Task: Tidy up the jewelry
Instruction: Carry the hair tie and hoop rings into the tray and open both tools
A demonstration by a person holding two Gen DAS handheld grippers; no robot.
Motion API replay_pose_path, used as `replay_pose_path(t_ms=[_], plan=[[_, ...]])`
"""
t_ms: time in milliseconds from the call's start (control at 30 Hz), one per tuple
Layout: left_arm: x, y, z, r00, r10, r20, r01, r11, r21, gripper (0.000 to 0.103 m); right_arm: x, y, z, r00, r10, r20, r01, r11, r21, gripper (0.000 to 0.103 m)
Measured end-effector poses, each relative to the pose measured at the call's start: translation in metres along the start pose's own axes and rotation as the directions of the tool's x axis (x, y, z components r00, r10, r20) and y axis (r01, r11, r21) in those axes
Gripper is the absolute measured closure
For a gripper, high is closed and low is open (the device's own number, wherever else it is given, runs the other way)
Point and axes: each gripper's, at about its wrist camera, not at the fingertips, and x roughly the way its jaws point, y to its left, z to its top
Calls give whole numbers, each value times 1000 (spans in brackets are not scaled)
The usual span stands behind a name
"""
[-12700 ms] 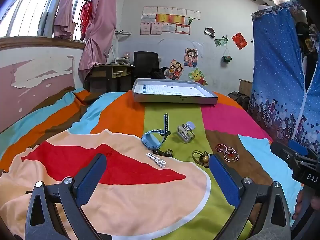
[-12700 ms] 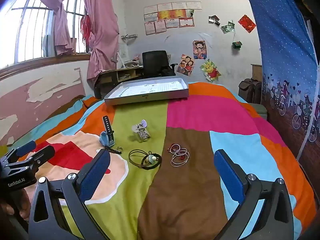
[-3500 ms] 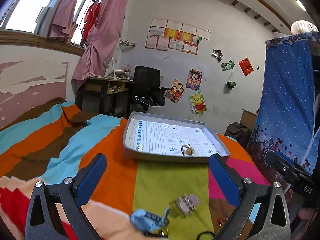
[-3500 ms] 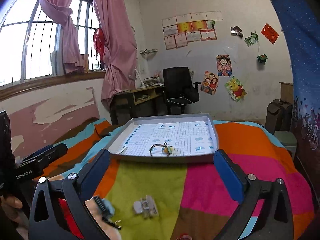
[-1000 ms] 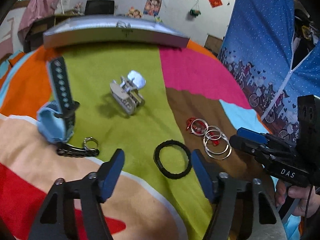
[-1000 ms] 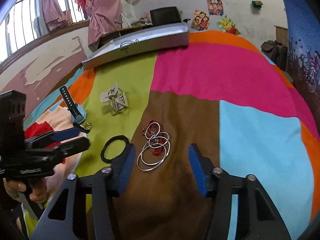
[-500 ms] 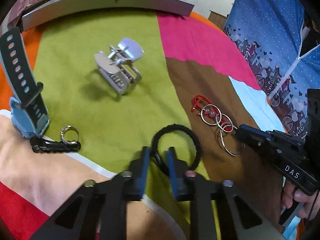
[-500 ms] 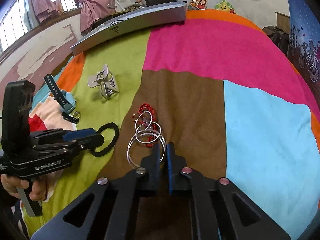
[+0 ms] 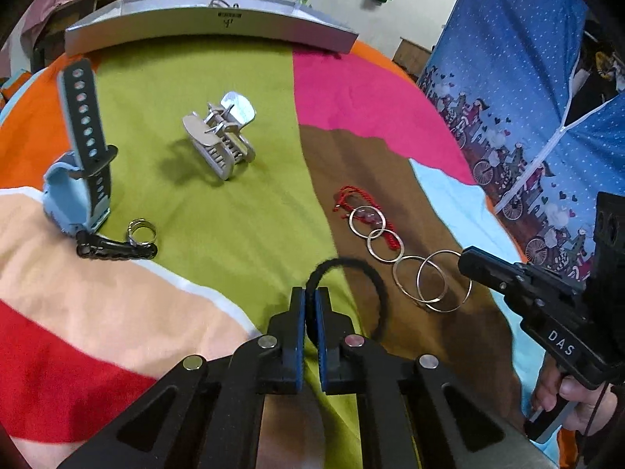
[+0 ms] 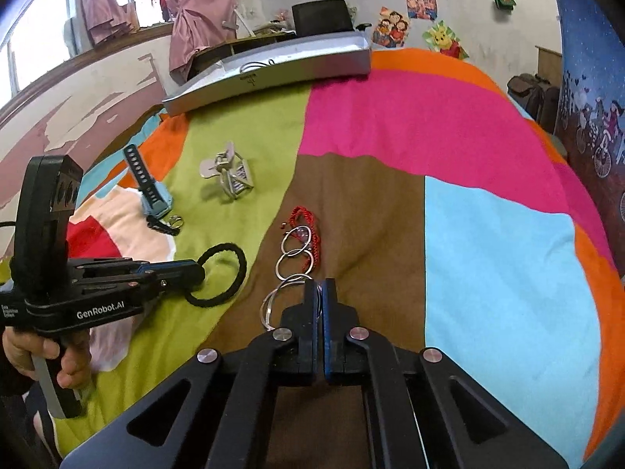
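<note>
Hair tie (image 9: pixel 377 285) left of bangles (image 9: pixel 429 281); tray (image 9: pixel 203 23) behind hair claw (image 9: pixel 220 144).

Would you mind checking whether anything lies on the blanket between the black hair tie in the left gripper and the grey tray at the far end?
The silver hair claw lies roughly between the black hair tie and the grey tray; lifted, it should clear.
</note>
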Motion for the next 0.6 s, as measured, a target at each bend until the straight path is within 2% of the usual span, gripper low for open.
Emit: replay_pose_path(t_ms=[300,600], plan=[[-26,-3,3,998,-1,70,2,1000,-5,97,-32,2,2,996,9,92,-9,1000,0,101],[-62,-5,40,987,21,157,-21,1000,-4,97,-63,13,39,976,49,210,-43,999,-32,101]])
